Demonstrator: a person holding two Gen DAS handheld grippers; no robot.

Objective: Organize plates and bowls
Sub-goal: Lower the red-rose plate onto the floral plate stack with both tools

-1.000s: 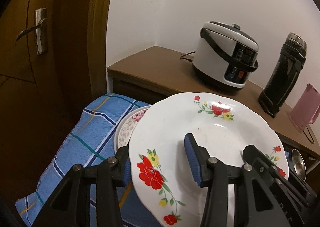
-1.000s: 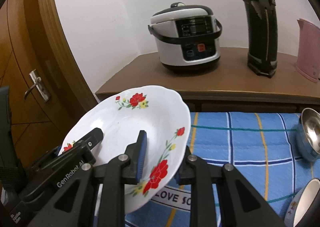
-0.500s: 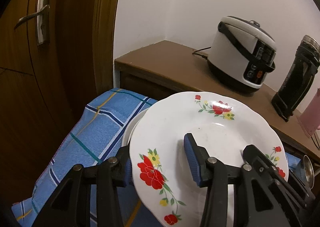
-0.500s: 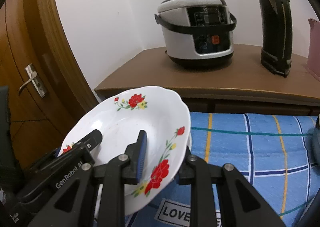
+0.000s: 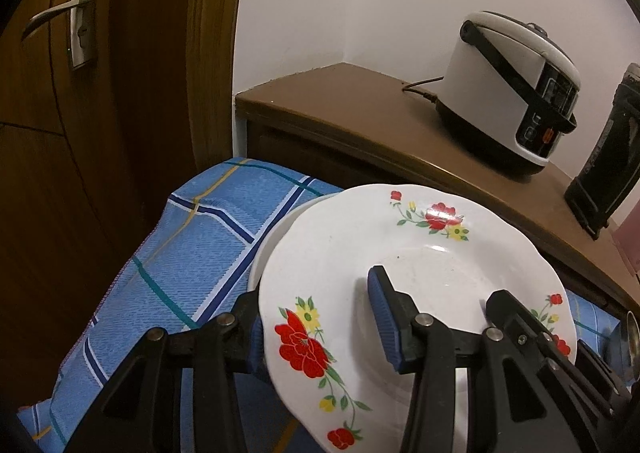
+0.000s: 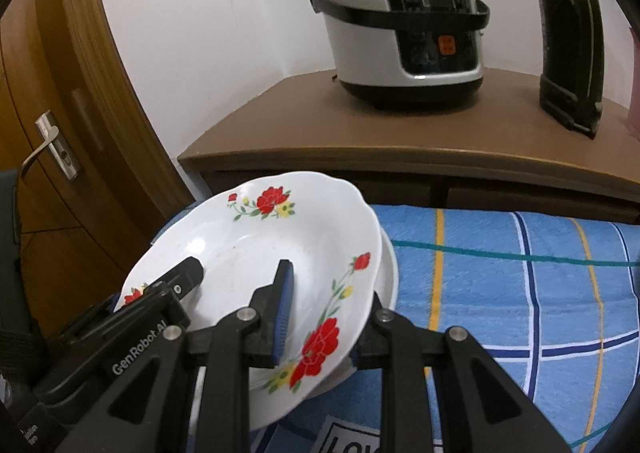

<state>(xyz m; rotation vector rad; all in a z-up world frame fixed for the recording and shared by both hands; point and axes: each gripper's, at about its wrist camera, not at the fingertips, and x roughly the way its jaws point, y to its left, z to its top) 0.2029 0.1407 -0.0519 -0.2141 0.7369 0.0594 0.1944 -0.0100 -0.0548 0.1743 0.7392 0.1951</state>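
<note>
A white plate with red flowers is held by both grippers. My left gripper is shut on its left rim, one blue pad on top and the other finger under the plate. My right gripper is shut on its right rim in the same way. The plate hangs tilted just over a second plate, which lies on the blue checked cloth and shows only as a white edge.
A brown cabinet stands behind the cloth and carries a white rice cooker and a black flask. A wooden door with a metal handle is at the left.
Both grippers carried the flowered plate left and forward towards the cloth's left end. It now covers almost all of the second plate. The steel bowls at the right have left the right wrist view.
</note>
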